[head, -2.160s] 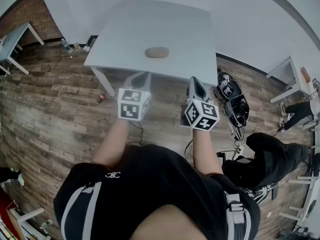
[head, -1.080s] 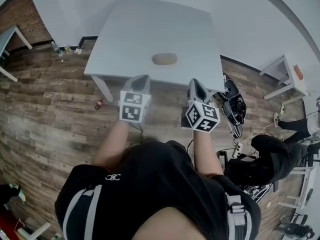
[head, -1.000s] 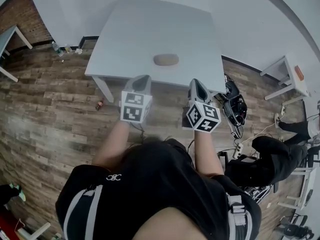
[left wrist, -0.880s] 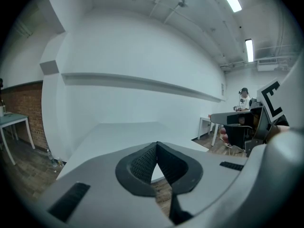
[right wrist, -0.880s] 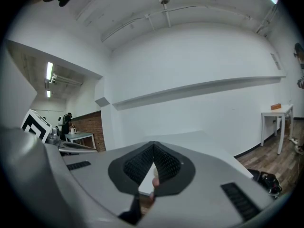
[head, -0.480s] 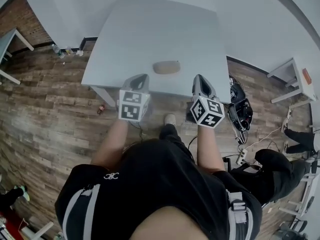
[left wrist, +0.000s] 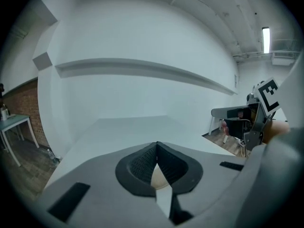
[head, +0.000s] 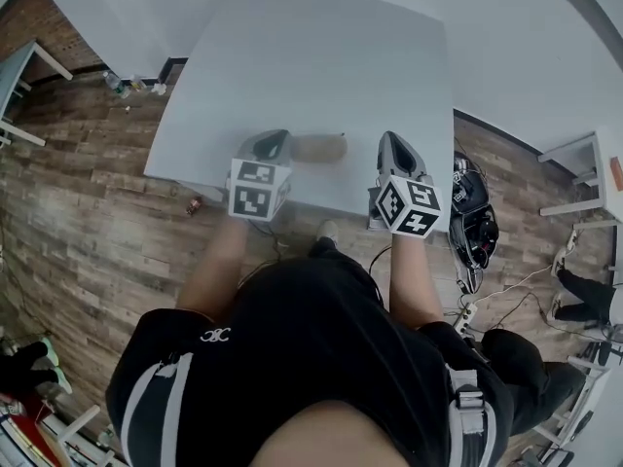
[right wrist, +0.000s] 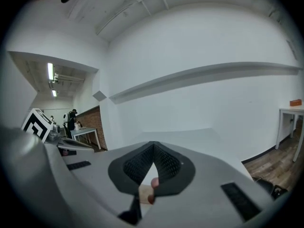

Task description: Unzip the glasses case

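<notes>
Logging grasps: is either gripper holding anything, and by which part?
Nothing is held. The left gripper and right gripper are shut and empty; the glasses case lies on the table between them.

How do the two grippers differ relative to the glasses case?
The left gripper sits close beside the tan oval glasses case; the right gripper stands clear of it. The left gripper is at the white table's mid-edge, the right gripper near its corner. Both are shut, empty.
</notes>
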A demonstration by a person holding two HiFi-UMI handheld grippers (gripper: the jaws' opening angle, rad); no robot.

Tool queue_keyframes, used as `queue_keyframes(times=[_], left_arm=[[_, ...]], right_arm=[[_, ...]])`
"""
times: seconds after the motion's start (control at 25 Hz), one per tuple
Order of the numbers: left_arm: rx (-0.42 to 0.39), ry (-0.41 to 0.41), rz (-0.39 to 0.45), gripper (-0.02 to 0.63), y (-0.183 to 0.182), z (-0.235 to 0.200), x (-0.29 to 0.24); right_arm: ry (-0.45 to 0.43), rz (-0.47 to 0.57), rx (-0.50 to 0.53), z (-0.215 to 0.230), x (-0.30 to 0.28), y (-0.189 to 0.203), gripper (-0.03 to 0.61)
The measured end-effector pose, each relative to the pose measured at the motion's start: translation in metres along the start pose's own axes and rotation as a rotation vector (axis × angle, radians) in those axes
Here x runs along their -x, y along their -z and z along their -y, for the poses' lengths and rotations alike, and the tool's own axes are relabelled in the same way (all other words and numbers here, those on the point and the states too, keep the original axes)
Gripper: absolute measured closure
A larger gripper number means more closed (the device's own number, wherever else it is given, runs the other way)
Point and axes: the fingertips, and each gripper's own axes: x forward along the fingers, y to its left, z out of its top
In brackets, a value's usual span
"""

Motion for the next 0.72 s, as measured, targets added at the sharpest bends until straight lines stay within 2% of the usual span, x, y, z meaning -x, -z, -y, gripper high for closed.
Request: queue_keyframes(times=[0.2, 0.36, 0.48, 0.56, 0.72], left_arm=[[-0.031, 0.06, -0.089, 0.609, -0.004, 0.009, -0.063], [-0.031, 0.057, -0.167, 0.609, -0.001, 0.012, -0.107], [-0.063, 0.067, -0.206, 0.609, -0.006, 0.023, -0.132], [-0.115, 0.13, -0.257, 0.609, -0.003, 0.037, -0.145], [-0.261, 0.336, -0.433, 0.609, 0.029, 0.061, -0.164]], right_arm=[[-0.035, -0.048, -0.026, 0.048, -0.043, 0.004, 0.572], [-0.074, -0.098, -0.043, 0.082, -0.073, 0.015, 0.572], [-0.097, -0.122, -0.05, 0.103, -0.089, 0.017, 0.572], [-0.125, -0.137, -0.058, 0.112, -0.096, 0.017, 0.572], [-0.203, -0.176, -0.021, 0.119, -0.112, 0.029, 0.572]])
